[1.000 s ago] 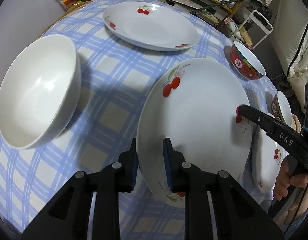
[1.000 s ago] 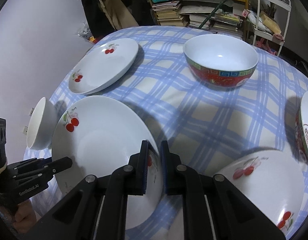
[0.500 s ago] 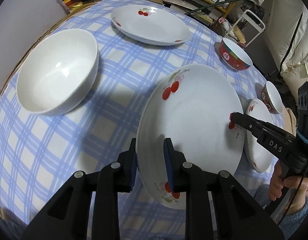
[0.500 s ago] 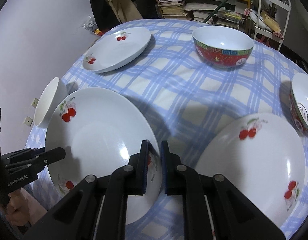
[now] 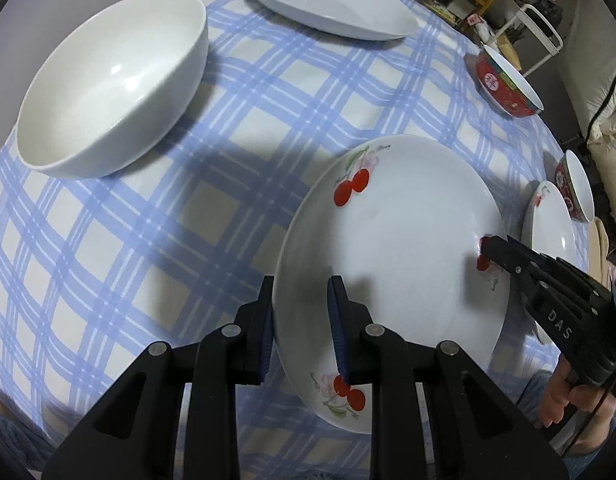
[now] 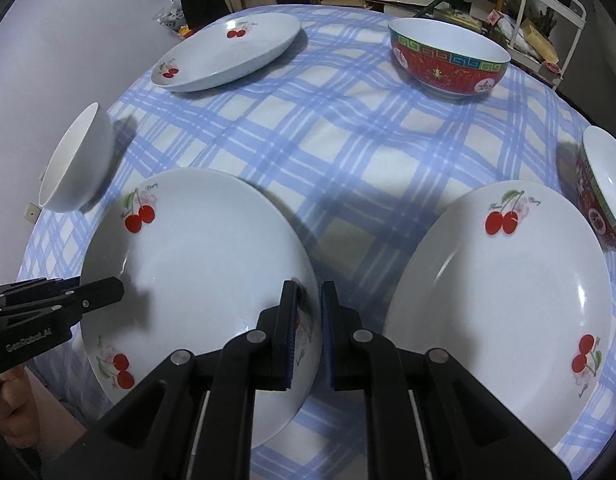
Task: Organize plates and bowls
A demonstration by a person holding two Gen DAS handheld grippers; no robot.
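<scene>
At near centre, left gripper (image 5: 301, 322) and right gripper (image 6: 307, 330) fingers pinch opposite rims of the cherry plate (image 6: 200, 280) — uneven lift risks slippage onto the surface (image 6: 348, 140).

"DAS" is showing on the right gripper (image 5: 486, 246); "GenRobot.AI" is showing on the left gripper (image 6: 118, 289), at 8 o'clock.

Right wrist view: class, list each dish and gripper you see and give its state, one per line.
held cherry plate: gripped at opposite rims, tilted
left gripper: shut on plate rim
right gripper: shut on plate rim
near cherry plate: flat, empty
far cherry plate: flat, empty
white bowl: upright, empty
red bowl: upright, empty
</scene>
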